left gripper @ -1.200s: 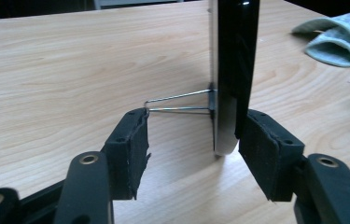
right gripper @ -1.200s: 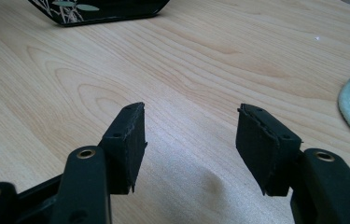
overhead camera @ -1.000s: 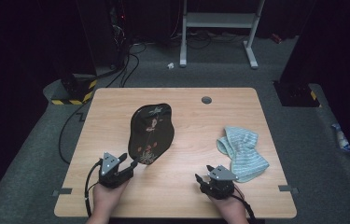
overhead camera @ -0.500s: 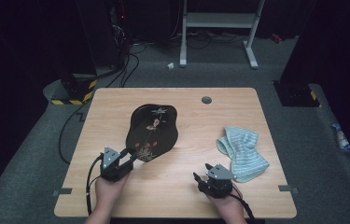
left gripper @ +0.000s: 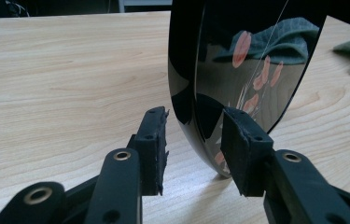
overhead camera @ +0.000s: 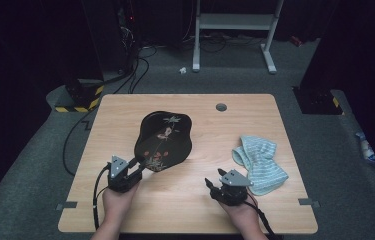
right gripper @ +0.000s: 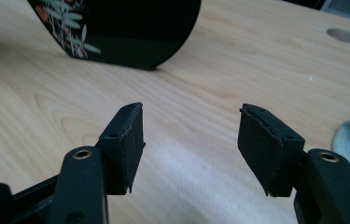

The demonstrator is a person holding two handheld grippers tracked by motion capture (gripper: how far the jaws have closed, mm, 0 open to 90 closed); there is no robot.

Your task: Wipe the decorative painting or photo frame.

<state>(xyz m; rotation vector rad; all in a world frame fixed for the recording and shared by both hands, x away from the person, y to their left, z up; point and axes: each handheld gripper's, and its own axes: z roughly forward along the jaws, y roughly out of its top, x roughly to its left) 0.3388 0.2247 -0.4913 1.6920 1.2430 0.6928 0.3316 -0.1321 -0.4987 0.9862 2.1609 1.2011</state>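
Left gripper (left gripper: 193, 140) has its jaws a bit apart, straddling the bottom edge of the black lacquer tray (overhead camera: 164, 141), which stands tilted up off the table (overhead camera: 195, 200). Right gripper (right gripper: 191, 140) sits wide apart over bare wood, striped cloth (overhead camera: 260, 162) just beside it.

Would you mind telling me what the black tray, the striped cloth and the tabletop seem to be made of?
Black tray: probably lacquered wood or plastic; its glossy face mirrors the cloth and bears painted flowers.
Striped cloth: soft woven fabric, perhaps cotton, lying crumpled in folds.
Tabletop: pale wood or wood-look laminate, matte, with visible grain.
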